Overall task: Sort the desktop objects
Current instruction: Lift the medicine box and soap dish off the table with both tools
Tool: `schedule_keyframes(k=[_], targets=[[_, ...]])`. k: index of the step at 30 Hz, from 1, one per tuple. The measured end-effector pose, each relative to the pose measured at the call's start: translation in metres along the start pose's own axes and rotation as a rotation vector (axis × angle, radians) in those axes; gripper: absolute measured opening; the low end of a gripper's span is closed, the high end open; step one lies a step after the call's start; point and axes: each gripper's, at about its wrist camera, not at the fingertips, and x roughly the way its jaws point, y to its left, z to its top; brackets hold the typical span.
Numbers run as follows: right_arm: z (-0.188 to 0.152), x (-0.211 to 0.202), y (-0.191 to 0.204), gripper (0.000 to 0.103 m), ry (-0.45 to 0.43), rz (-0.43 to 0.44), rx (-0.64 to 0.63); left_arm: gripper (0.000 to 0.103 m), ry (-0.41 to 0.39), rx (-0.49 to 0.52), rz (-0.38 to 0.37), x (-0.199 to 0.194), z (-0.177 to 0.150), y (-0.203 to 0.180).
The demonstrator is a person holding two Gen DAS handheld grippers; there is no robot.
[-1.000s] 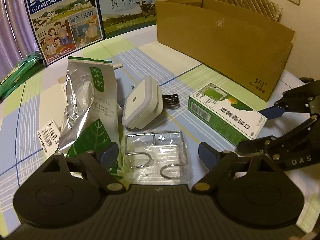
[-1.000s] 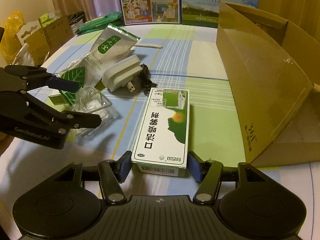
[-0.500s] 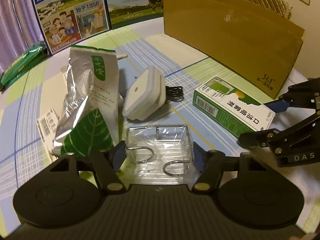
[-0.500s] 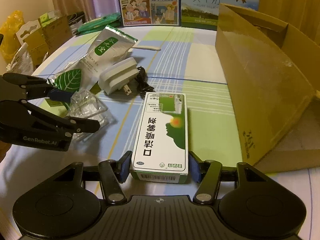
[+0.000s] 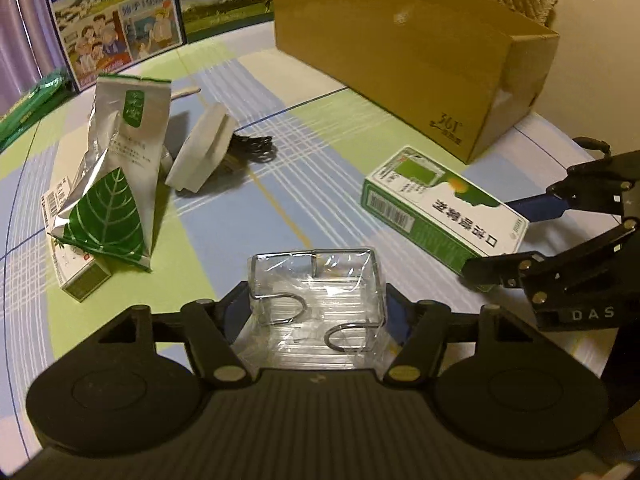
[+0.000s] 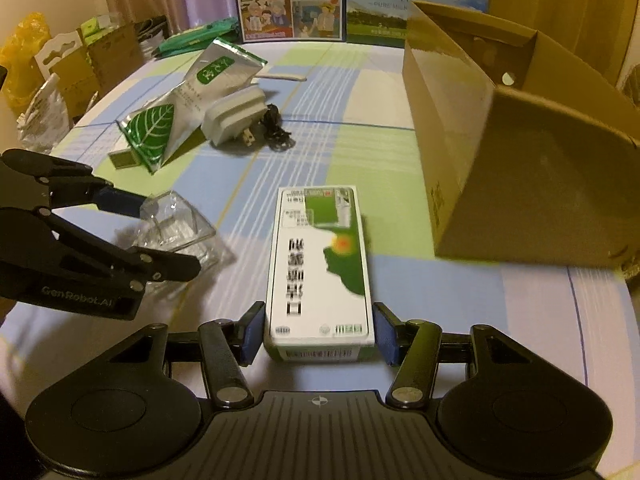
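Since a second ago my left gripper [image 5: 316, 312] has clamped the clear hook pack [image 5: 316, 300] and my right gripper [image 6: 318, 334] the green-and-white box [image 6: 320, 268], both seemingly lifting, ready for the cardboard box [image 6: 520, 152].

black hand-held gripper [image 6: 319, 334], blue pads [image 6: 385, 338], brass screws

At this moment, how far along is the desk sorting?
Nothing shows as sorted; the cardboard box interior is mostly hidden. In hand: the left gripper clamps the clear hook packet, the right gripper the green-and-white carton. Left on the table: foil tea pouch, white charger, small box.
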Motion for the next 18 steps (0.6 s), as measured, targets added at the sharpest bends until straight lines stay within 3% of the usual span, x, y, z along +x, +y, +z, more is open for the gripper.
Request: schedule_keyframes(k=[8, 18], targets=[[-0.001, 0.005, -0.005, 0.063, -0.043, 0.004, 0.011, 0.067, -0.045, -0.002, 0.015, 0.001, -0.003, -0.002], [-0.002, 0.009, -0.008, 0.065, -0.066, 0.013, 0.003, 0.075, -0.053, 0.041, 0.035, 0.009, -0.002, -0.007]])
